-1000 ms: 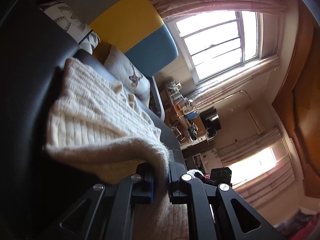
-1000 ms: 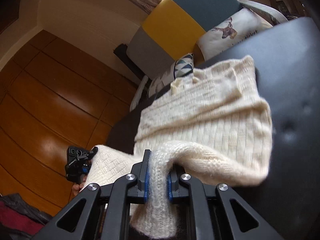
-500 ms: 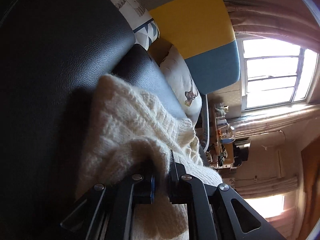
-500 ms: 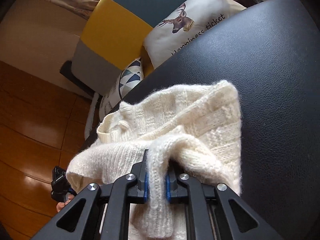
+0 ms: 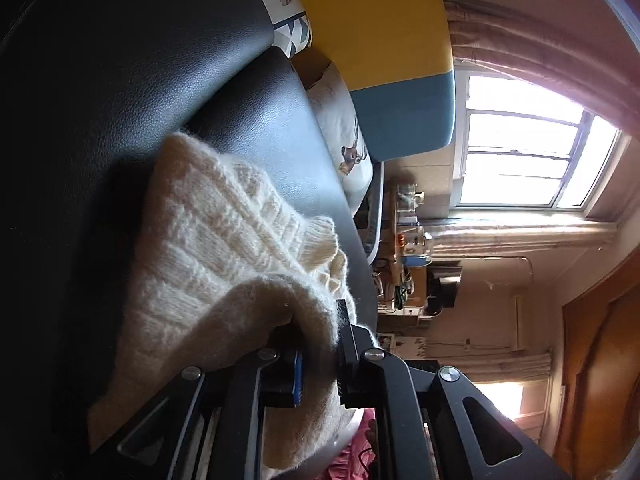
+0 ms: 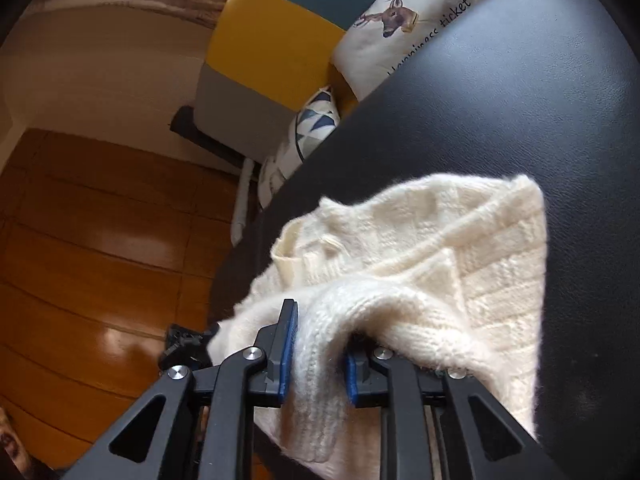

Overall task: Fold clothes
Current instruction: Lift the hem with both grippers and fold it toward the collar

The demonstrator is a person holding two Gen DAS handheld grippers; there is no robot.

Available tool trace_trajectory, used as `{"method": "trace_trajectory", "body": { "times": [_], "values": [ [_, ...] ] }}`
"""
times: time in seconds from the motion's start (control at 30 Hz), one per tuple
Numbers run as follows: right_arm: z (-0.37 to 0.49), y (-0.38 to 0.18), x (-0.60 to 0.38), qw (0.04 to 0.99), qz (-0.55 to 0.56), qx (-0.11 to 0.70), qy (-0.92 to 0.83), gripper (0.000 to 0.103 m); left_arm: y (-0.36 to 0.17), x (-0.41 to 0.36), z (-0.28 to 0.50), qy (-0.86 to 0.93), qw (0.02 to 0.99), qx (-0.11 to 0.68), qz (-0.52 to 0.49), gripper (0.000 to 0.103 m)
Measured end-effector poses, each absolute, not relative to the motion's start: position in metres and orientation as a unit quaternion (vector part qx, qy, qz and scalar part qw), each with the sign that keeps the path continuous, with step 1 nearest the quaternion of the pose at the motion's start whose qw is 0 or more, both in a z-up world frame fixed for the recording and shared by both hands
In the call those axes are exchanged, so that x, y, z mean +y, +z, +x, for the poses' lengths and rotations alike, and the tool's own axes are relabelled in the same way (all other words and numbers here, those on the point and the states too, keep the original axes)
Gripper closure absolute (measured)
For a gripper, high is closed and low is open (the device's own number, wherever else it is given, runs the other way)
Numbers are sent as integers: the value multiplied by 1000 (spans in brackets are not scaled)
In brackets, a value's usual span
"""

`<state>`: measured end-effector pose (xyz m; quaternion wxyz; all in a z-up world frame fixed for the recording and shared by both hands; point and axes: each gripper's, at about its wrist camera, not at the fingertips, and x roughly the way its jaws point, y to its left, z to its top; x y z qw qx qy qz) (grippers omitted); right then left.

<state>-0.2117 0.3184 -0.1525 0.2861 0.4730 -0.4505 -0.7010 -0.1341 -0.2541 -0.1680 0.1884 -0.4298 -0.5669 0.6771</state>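
A cream knitted sweater [image 5: 224, 248] lies folded over on a black leather surface [image 5: 160, 60]. My left gripper [image 5: 318, 356] is shut on a thick fold at the sweater's near edge, held just above the lower layer. In the right wrist view the sweater [image 6: 460, 264] is doubled, with its collar and buttons toward the left. My right gripper [image 6: 318, 356] is shut on a rolled fold of knit that fills the gap between its blue pads [image 6: 289, 344]. Part of the left gripper's black body [image 6: 180, 348] shows past the sweater's left edge.
The leather surface [image 6: 520, 100] stretches beyond the sweater toward a deer-print cushion [image 6: 400, 28], a triangle-pattern cushion [image 6: 316, 124] and a yellow, blue and grey sofa back [image 5: 380, 32]. Wooden floor [image 6: 100, 240] lies off the left edge. A cluttered shelf [image 5: 404, 240] and a window [image 5: 520, 152] are farther off.
Both grippers have carried the near edge forward over the sweater, which now lies doubled and shorter. The gap between the right gripper's pads looks slightly wider than half a second ago.
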Motion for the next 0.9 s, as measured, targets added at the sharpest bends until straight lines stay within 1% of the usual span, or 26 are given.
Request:
{"method": "trace_trajectory", "body": {
  "times": [0.07,0.13,0.2,0.23,0.33,0.47,0.57,0.63,0.7,0.77,0.87,0.9],
  "values": [
    [-225,-163,324,262,451,-514,-681,72,-169,-258,-135,667,185,-583,-425,91],
    [-233,-192,329,240,451,-579,-635,72,-171,-262,-135,656,182,-600,-421,89],
    [-232,-208,332,215,451,-599,-626,72,-172,-267,-136,645,179,-616,-416,89],
    [-231,-211,333,217,446,-609,-619,73,-173,-269,-136,639,177,-624,-414,89],
    [-228,-196,332,241,430,-604,-626,71,-175,-275,-137,622,172,-647,-406,88],
    [-242,-173,326,273,420,-591,-632,64,-178,-284,-138,599,165,-677,-394,82],
    [-246,-179,325,235,444,-609,-614,57,-173,-301,-136,601,150,-694,-367,80],
    [-250,-175,314,246,458,-600,-608,57,-169,-306,-140,619,136,-684,-361,80],
    [-253,-170,303,262,471,-589,-603,57,-160,-305,-141,656,122,-636,-387,80],
    [-254,-155,300,296,453,-587,-602,57,-146,-301,-140,707,106,-561,-416,80],
    [-252,-131,301,305,445,-538,-647,57,-121,-282,-143,787,80,-417,-448,80],
    [-248,-125,299,293,453,-498,-679,57,-116,-275,-144,803,78,-378,-454,80]
  ]
}}
